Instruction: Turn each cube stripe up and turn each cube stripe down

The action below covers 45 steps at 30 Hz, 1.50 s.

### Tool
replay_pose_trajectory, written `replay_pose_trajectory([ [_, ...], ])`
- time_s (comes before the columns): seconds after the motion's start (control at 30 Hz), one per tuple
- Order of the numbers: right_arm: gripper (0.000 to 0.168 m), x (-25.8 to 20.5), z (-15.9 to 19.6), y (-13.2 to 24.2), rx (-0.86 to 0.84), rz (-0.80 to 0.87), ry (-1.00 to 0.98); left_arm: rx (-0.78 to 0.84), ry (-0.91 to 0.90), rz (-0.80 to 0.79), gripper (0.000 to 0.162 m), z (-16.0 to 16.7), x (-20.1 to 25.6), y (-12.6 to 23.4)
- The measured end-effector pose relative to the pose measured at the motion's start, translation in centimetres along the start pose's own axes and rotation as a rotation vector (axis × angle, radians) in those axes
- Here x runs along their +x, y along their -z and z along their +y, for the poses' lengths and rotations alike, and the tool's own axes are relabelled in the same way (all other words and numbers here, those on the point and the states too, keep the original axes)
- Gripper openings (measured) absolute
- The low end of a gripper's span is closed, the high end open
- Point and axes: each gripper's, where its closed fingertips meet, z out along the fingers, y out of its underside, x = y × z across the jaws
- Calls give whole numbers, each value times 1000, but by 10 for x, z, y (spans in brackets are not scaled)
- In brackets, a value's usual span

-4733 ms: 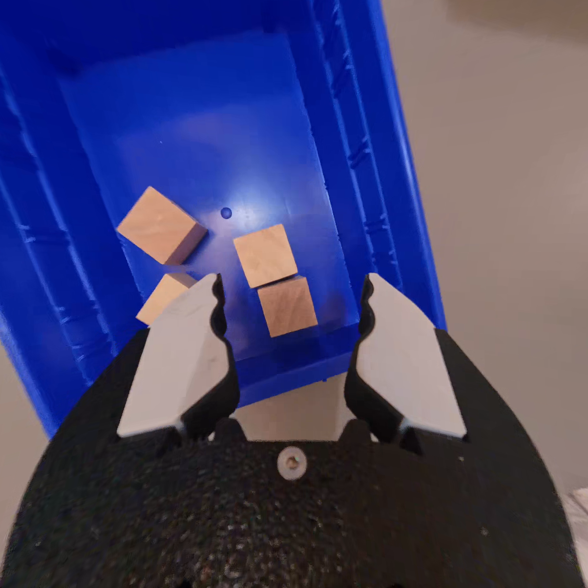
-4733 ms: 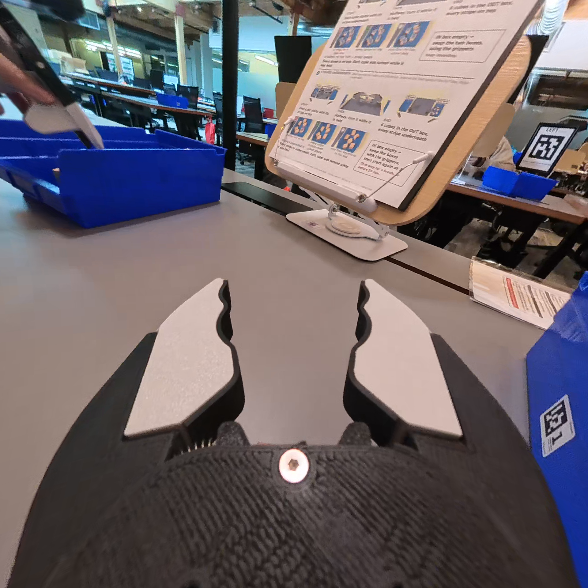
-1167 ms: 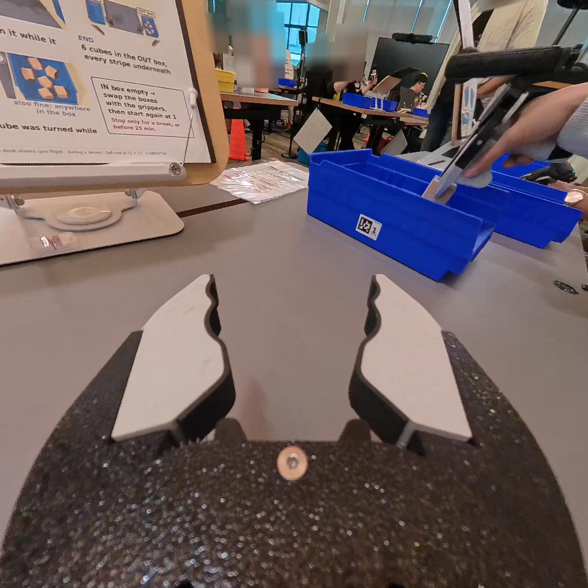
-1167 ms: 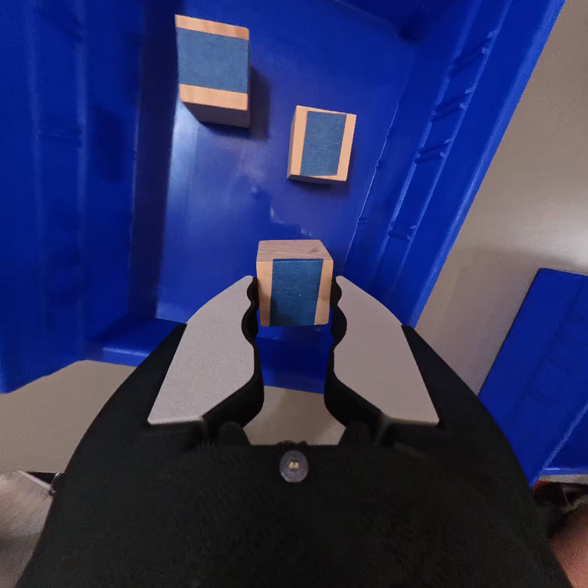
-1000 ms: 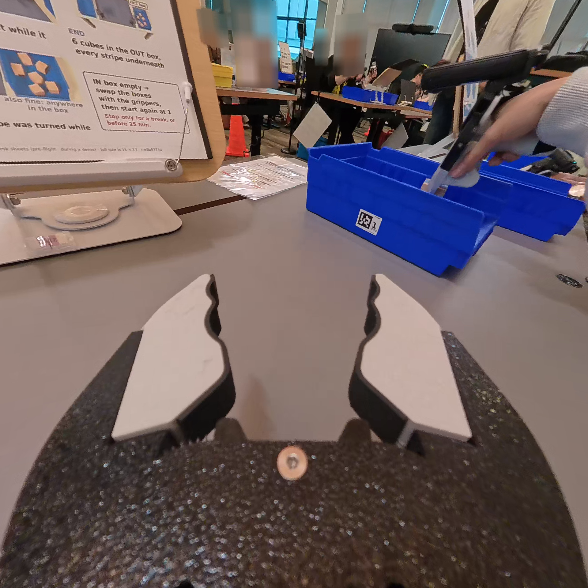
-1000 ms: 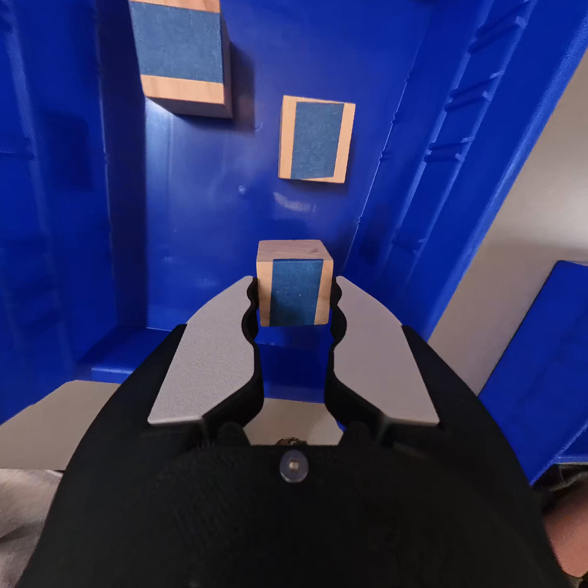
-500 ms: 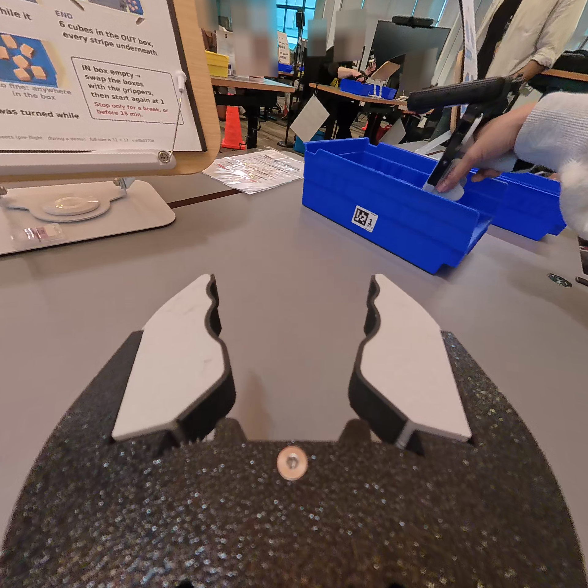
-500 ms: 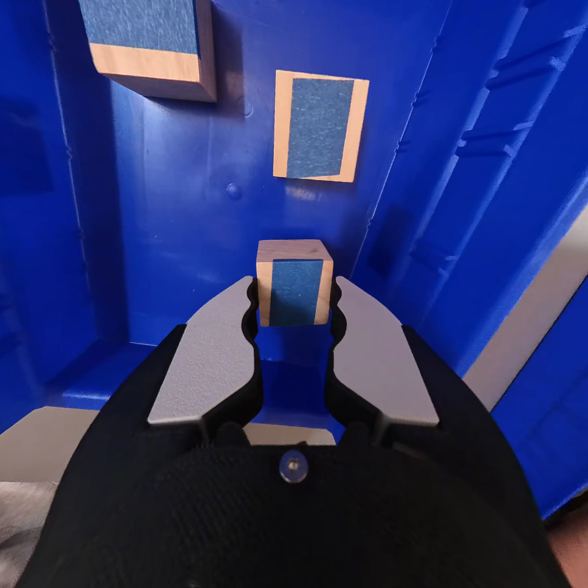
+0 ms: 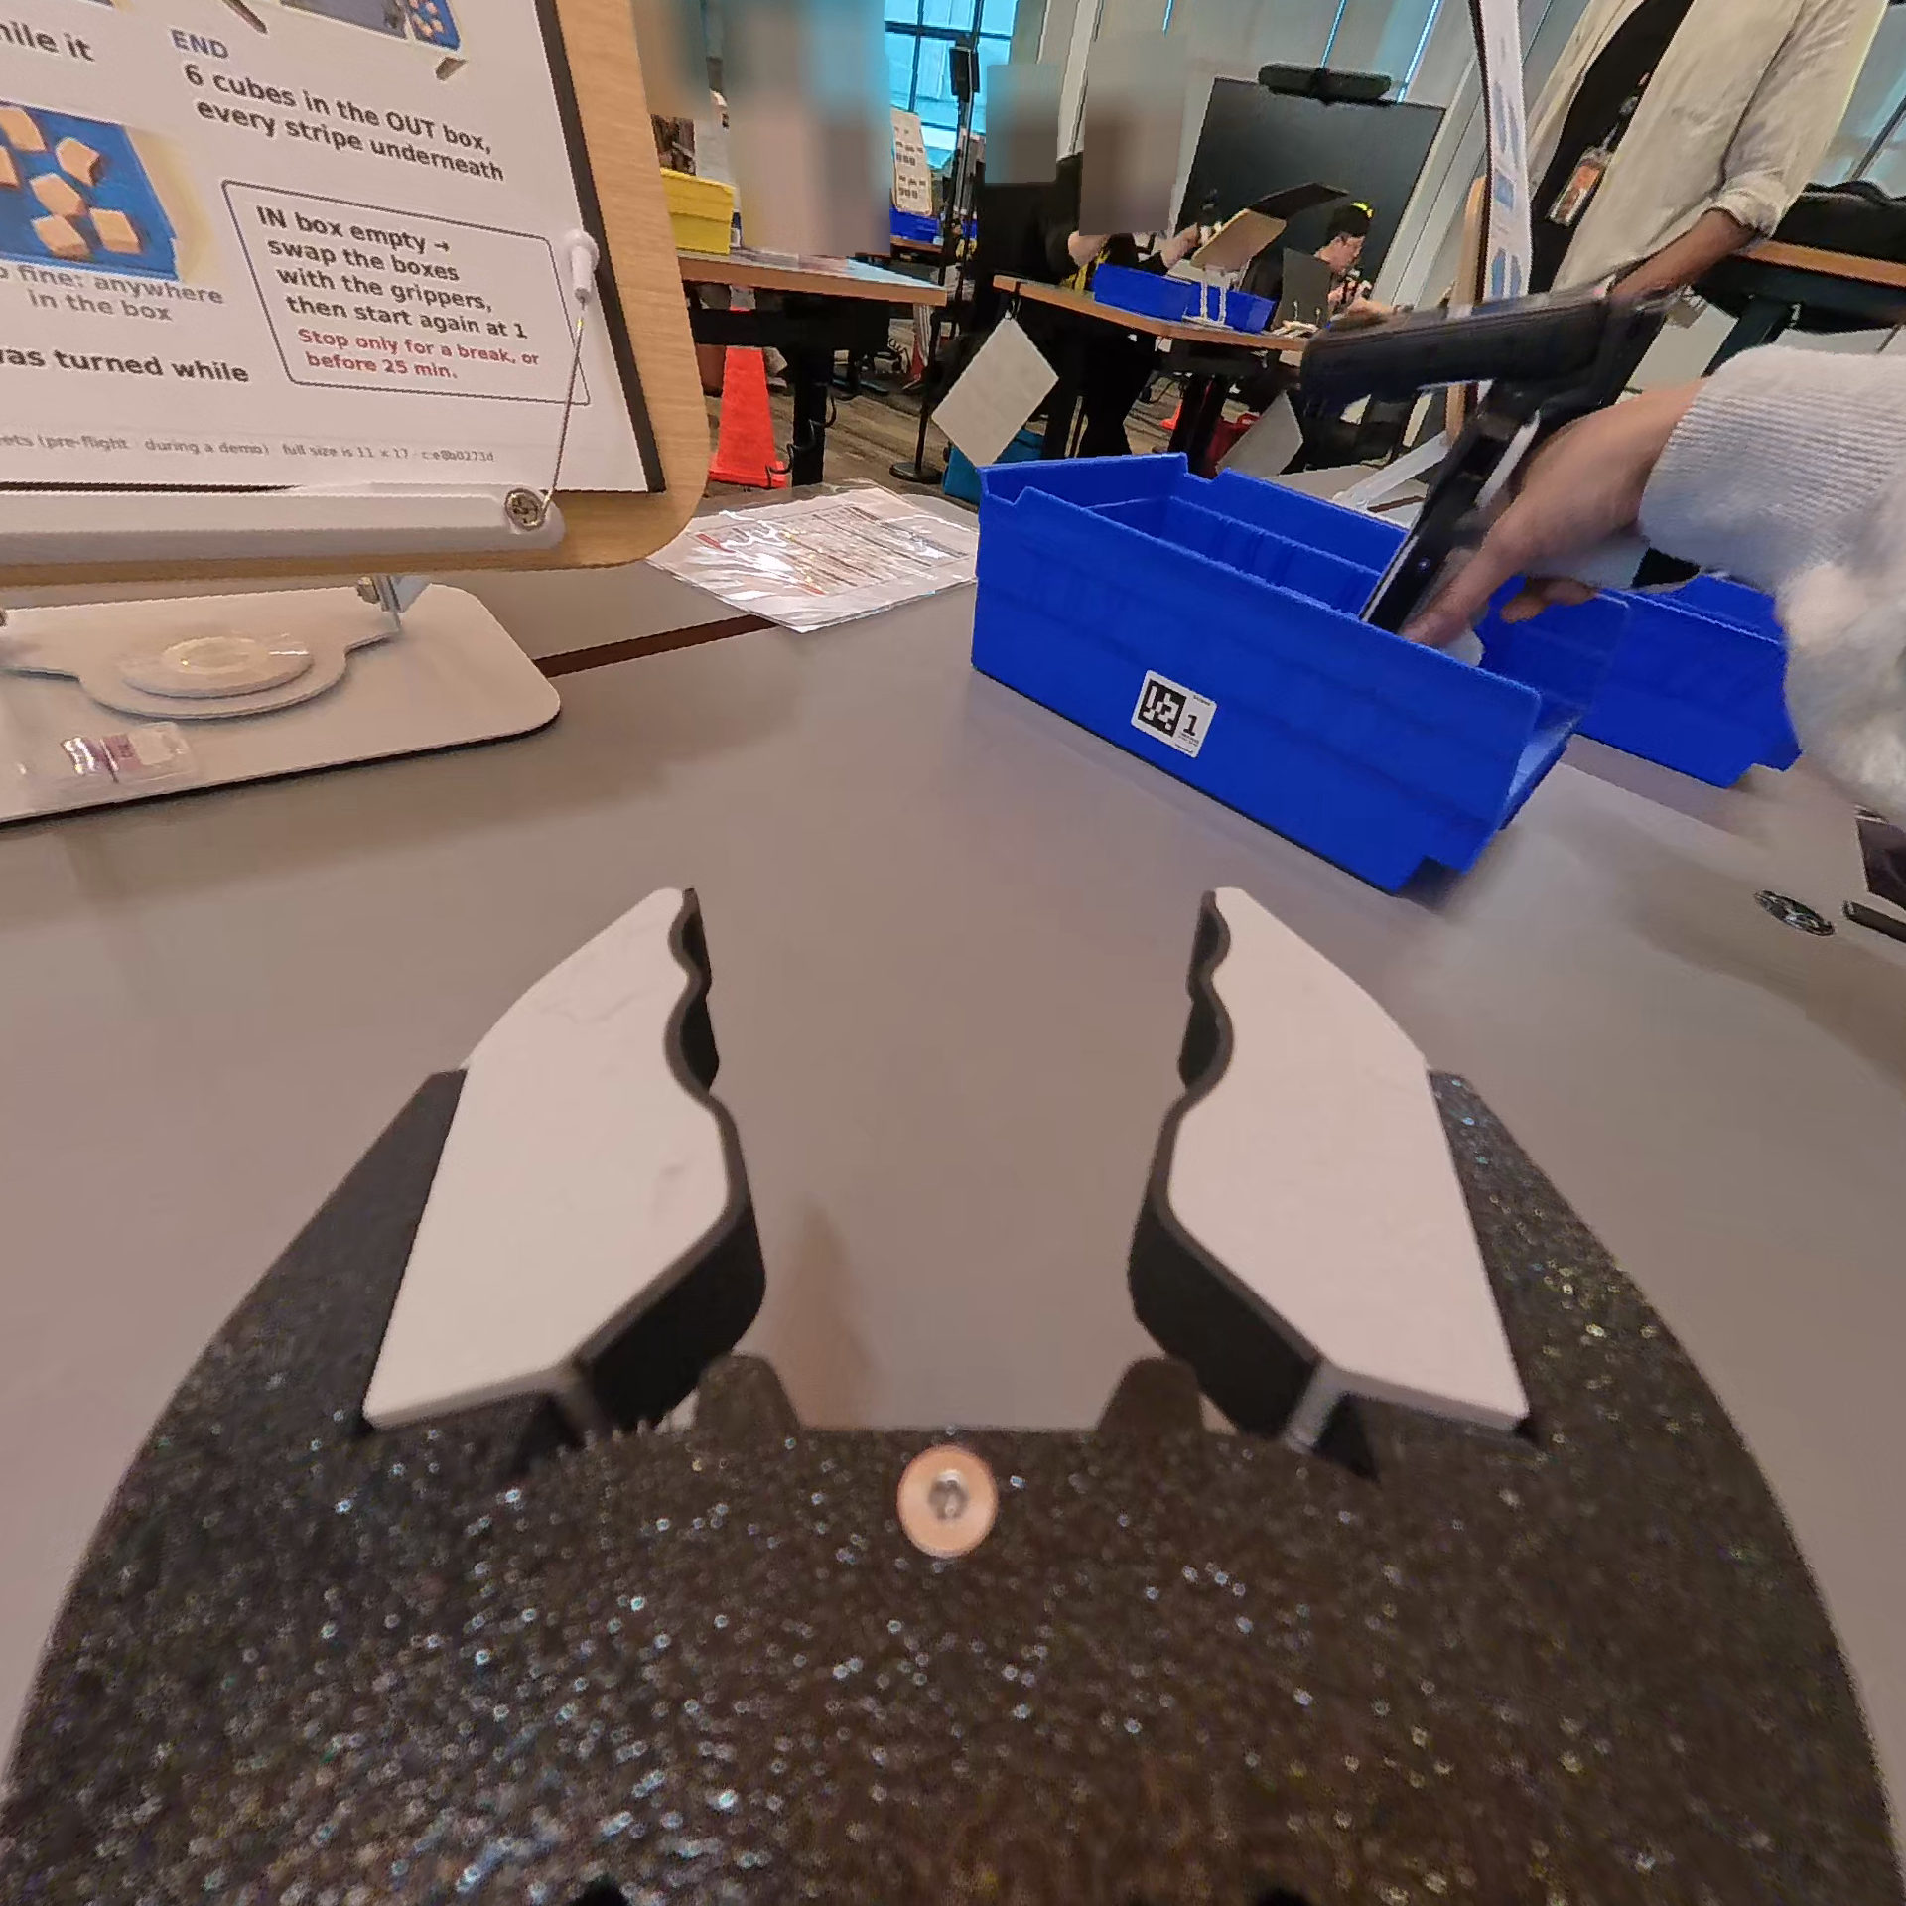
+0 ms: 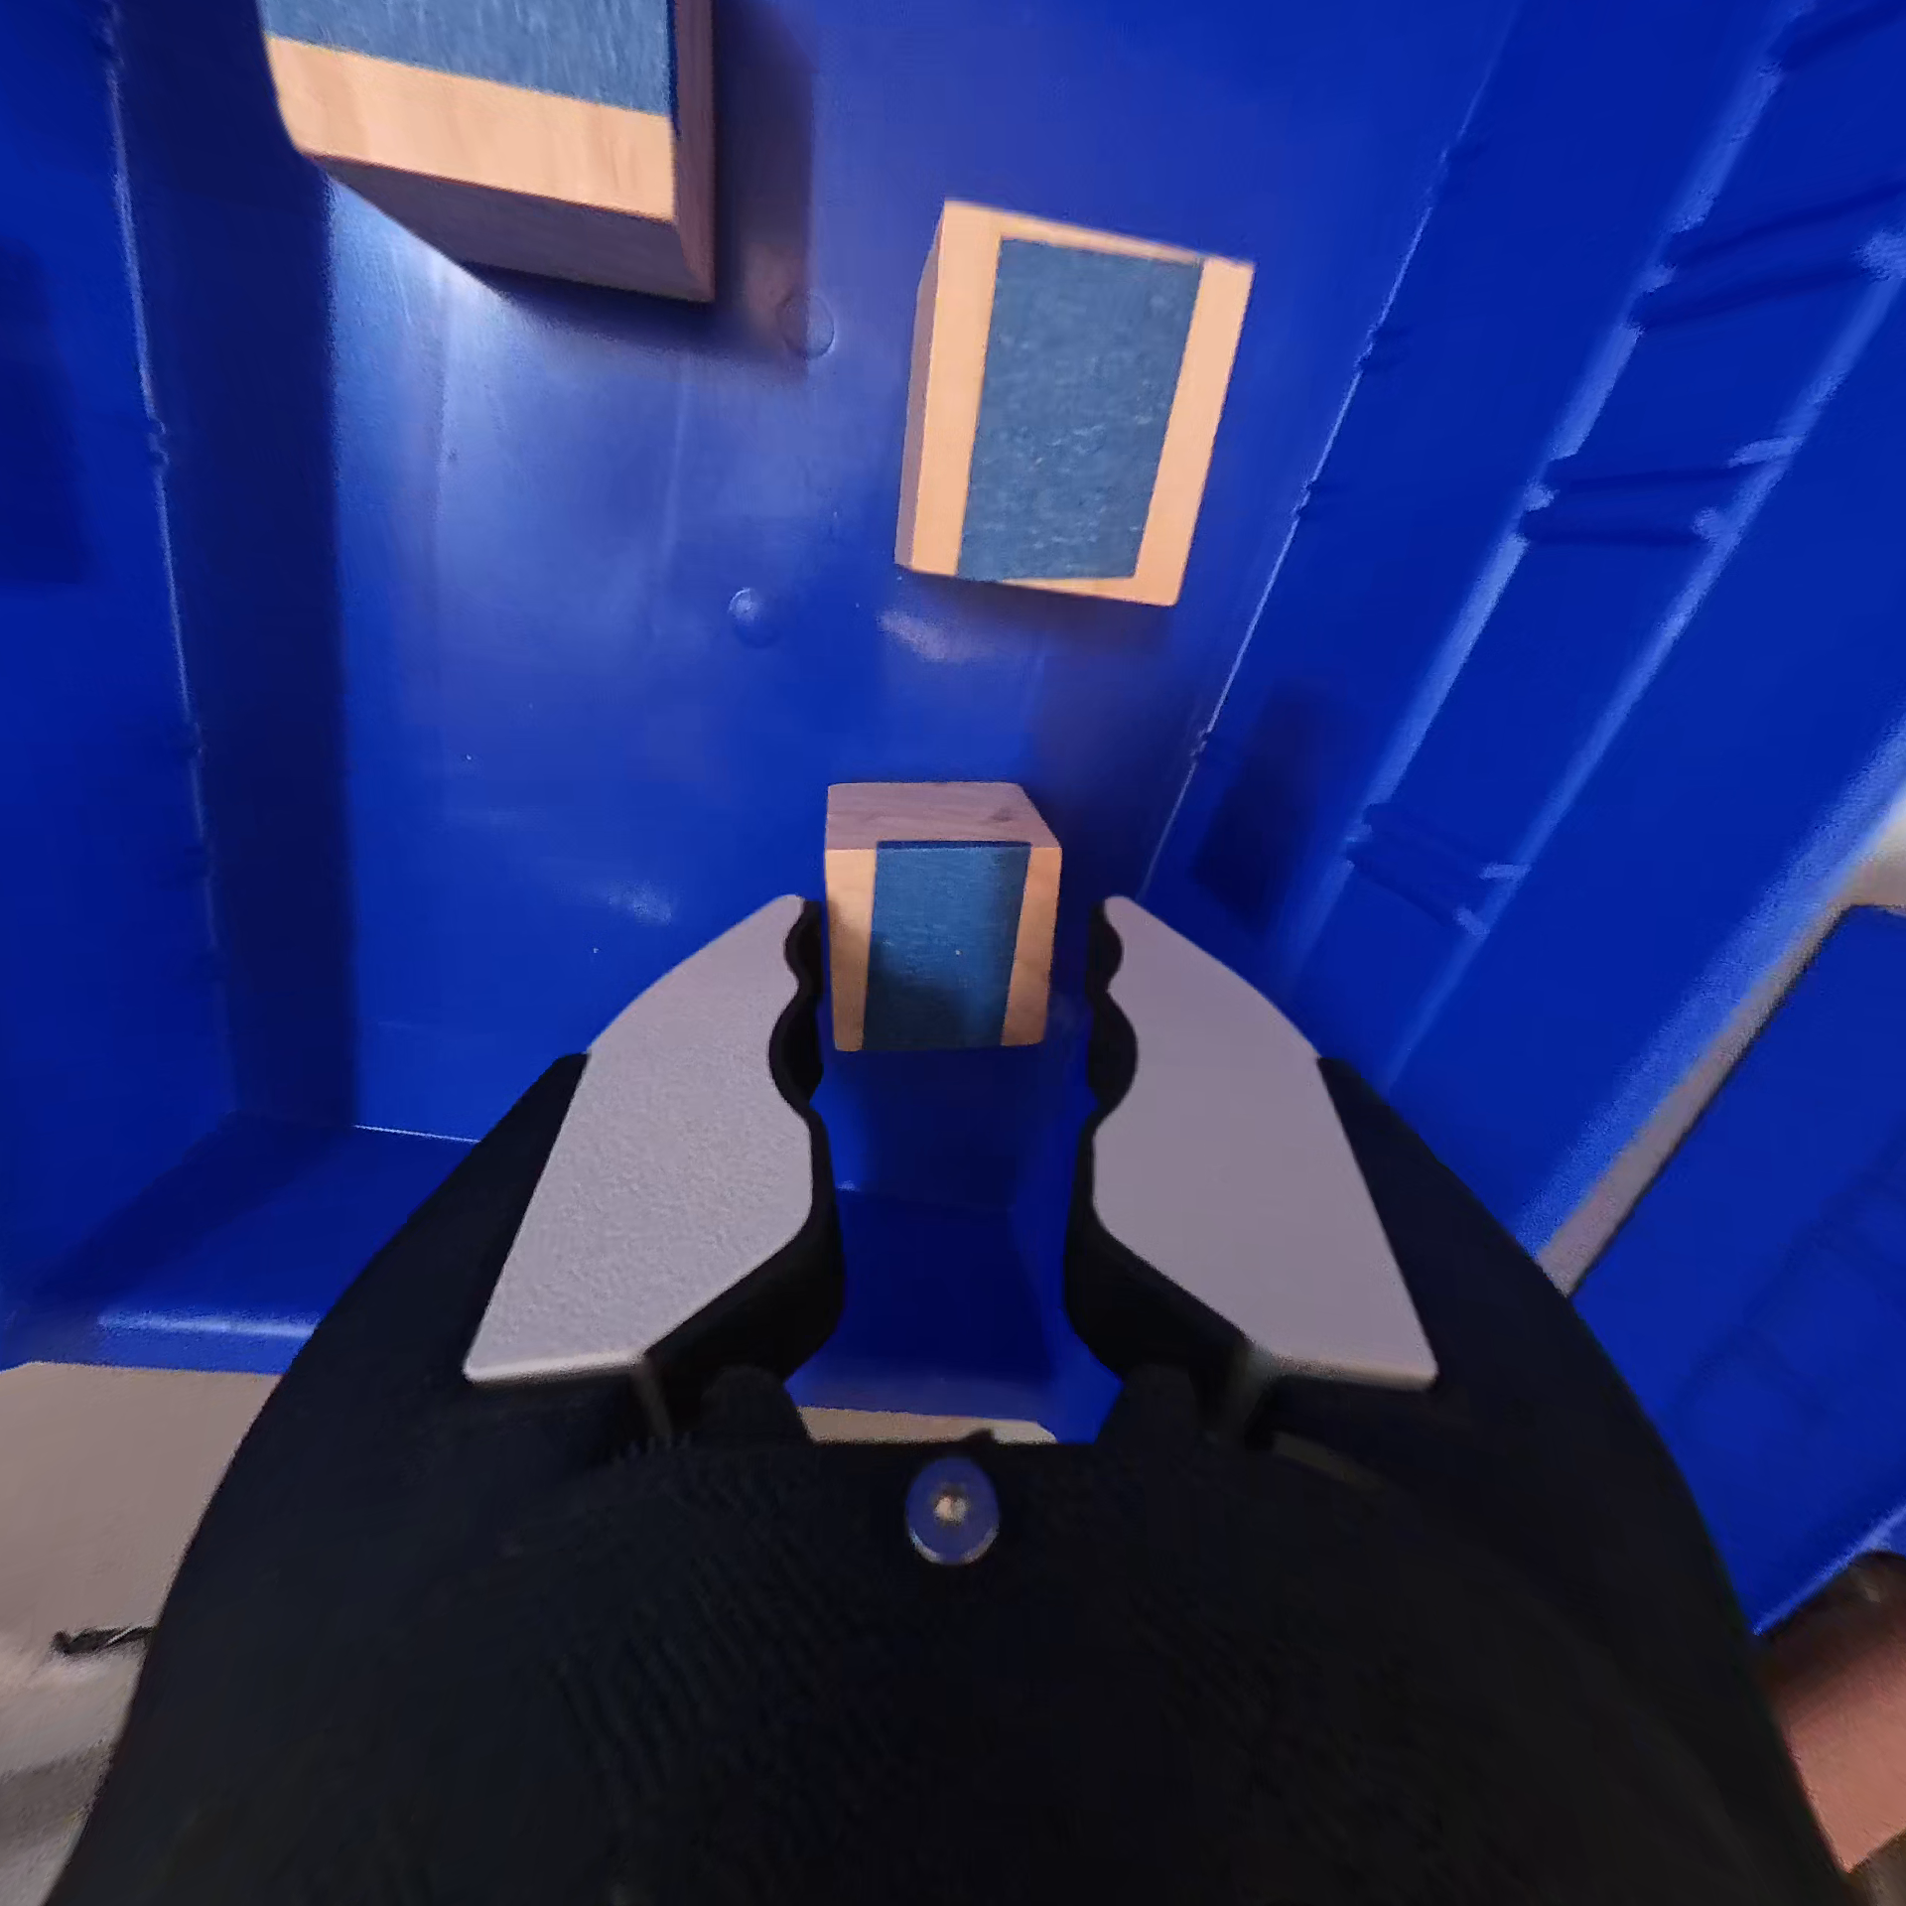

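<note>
Three striped cubes lie in the blue bin (image 10: 1547,516) below my right gripper (image 10: 949,970).
My right fingers sit slightly parted around the nearest cube (image 10: 944,928), a thin gap on its right side, its stripe facing the camera. Two other cubes (image 10: 1073,413) lie beyond, stripes up. My left gripper (image 9: 949,990) hangs wide open and empty over the grey table (image 9: 877,804).

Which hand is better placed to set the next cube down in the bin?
Right. Its tongs are down inside the bin around a cube. The left tongs are open over bare table, away from the bin.
</note>
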Motion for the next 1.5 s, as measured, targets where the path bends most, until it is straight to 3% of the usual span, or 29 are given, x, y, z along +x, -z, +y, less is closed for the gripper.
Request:
replay_pose_trajectory([
  [0.13, 74, 2, -11, 27, 85, 22, 24, -5, 10, -2, 88, 2, -2, -1],
  [0.27, 78, -10, -38, 78, 306, 26, 43, 3, 9, -1, 88, 0, -1, 0],
  [0.37, 80, -55, -61, 120, 537, -53, 98, 11, -7, -14, 88, -4, -2, 3],
  [0.53, 81, -173, -73, 168, 933, -194, 281, 65, -4, -58, 87, -19, -16, 17],
  [0.67, 80, -251, -69, 173, 1202, -297, 315, 109, 43, -136, 87, -34, -41, 46],
  [0.83, 81, -310, -61, 141, 1277, -433, 284, 143, 98, -292, 84, -59, -90, 112],
  [0.97, 80, -326, -57, 132, 1346, -485, 256, -9, 108, -464, 83, -60, -144, 170],
  [1.13, 79, -333, -54, 119, 1367, -521, 236, -415, 221, -592, 84, -20, -201, 224],
  [1.43, 75, -341, -46, 119, 1445, -548, 269, -853, 435, -574, 81, 46, -228, 234],
  [1.5, 75, -343, -45, 119, 1451, -544, 280, -915, 463, -591, 74, 59, -232, 234],
])
